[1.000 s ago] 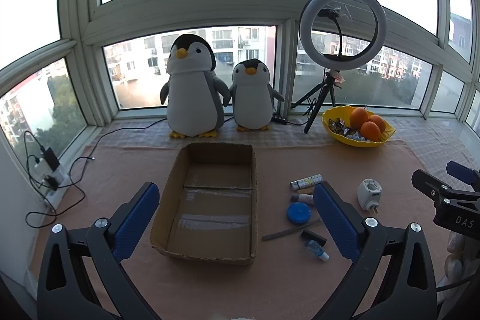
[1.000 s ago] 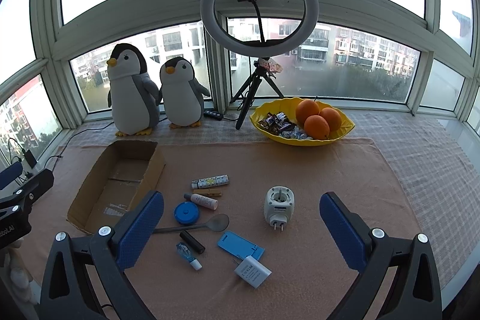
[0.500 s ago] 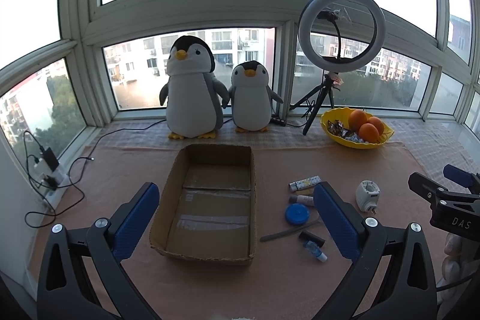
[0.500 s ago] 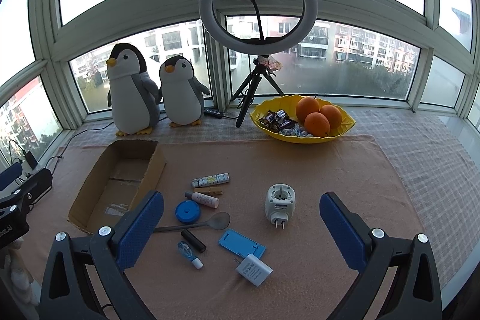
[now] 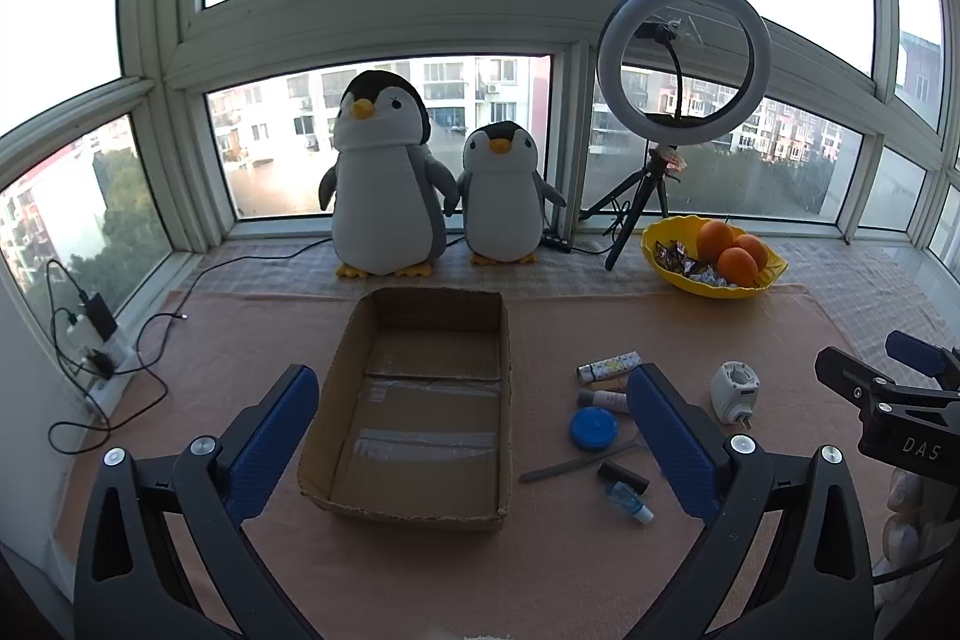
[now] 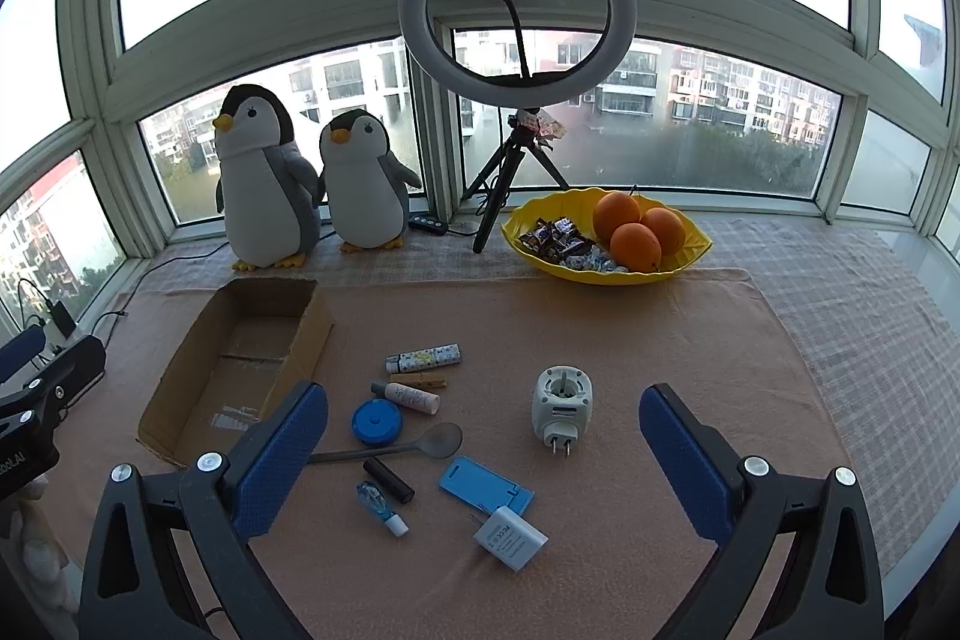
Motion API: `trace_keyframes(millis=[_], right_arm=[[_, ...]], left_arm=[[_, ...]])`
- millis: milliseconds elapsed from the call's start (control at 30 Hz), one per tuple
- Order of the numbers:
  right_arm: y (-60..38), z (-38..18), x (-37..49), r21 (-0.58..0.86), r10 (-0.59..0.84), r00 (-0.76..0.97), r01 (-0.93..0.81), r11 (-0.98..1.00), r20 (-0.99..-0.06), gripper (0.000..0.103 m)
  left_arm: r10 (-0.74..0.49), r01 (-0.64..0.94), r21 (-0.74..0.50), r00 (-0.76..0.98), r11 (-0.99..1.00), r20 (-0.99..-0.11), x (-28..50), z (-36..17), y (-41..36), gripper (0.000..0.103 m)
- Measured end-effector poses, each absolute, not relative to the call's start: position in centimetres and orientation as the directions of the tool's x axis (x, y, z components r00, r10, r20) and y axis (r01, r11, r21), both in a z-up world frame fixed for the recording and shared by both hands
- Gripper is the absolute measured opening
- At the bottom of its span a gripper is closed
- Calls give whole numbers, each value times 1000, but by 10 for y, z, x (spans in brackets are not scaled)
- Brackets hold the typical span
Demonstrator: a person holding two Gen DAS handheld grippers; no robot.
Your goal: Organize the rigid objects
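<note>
An empty cardboard box [image 5: 420,400] [image 6: 240,364] lies open on the tan cloth. To its right are scattered small items: a white plug adapter [image 6: 561,409] [image 5: 733,388], a blue round lid [image 6: 376,421] [image 5: 593,428], a grey spoon [image 6: 420,445], a blue phone stand [image 6: 485,490], a white charger [image 6: 510,538], a patterned tube [image 6: 423,355], a small white bottle [image 6: 408,396], a black stick [image 6: 388,479] and a clear dropper [image 6: 381,508]. My left gripper [image 5: 465,436] hovers open over the box's near end. My right gripper [image 6: 483,451] hovers open above the items, holding nothing.
Two plush penguins [image 5: 384,184] [image 5: 504,196], a ring light on a tripod [image 6: 516,10] and a yellow bowl of oranges and sweets [image 6: 606,238] stand along the window. A power strip with cables [image 5: 90,340] lies at the left wall.
Both views have shifted slightly, as both grippers drifted a little back from the window. Nothing on the cloth has moved and both grippers stay open.
</note>
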State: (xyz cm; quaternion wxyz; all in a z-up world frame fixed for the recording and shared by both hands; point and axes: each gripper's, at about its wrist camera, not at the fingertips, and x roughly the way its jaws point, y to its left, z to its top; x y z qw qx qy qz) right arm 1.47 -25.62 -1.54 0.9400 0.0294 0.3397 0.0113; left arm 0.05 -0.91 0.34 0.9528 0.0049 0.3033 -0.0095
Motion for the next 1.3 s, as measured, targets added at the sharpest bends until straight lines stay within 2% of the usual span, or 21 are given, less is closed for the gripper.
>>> trace_keyframes(millis=[1300], right_arm=[[-260, -23, 17, 82, 51, 751, 4, 997, -659, 103]], left_arm=[[18, -19, 5, 797, 1000, -603, 10, -11, 8, 102]])
